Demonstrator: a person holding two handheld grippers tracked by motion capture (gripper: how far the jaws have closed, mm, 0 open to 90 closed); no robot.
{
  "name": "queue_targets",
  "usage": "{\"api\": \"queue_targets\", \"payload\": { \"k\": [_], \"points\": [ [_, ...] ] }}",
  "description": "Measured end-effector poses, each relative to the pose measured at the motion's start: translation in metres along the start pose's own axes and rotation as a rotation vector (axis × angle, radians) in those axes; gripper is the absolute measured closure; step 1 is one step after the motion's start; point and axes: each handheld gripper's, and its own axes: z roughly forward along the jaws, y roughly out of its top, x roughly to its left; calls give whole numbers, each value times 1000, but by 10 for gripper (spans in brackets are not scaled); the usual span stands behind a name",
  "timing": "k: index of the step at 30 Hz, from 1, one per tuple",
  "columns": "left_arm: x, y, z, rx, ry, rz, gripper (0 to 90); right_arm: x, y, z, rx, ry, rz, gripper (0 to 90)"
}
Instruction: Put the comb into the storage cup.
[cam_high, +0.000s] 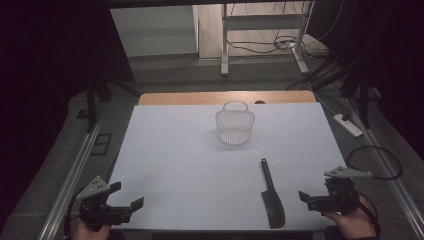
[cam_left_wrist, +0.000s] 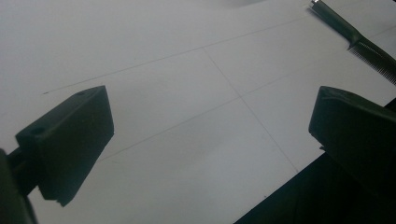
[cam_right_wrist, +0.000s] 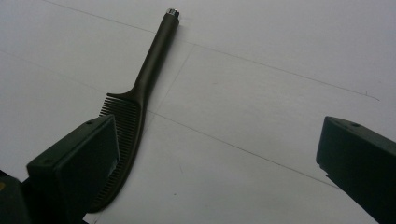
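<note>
One white mesh basket (cam_high: 235, 125) stands upright, nothing visible inside.

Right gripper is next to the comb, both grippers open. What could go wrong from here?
1. The comb lies flat on the white table, so the right gripper may scrape the surface or slide the comb away rather than pinch it.
2. Gripping the toothed end could bend the teeth; the handle looks safer.
3. The mesh basket looks light and might tip or skid if bumped.
</note>
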Motion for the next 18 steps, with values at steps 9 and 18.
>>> {"api": "queue_targets", "payload": {
  "k": [9, 18],
  "points": [
    [-1, 0, 1, 6, 5, 10, 5, 2, 1, 0, 3, 1, -17, 0],
    [-1, 0, 1, 8, 8, 11, 5, 7, 5, 2, 21, 26, -86, 0]
  ]
}}
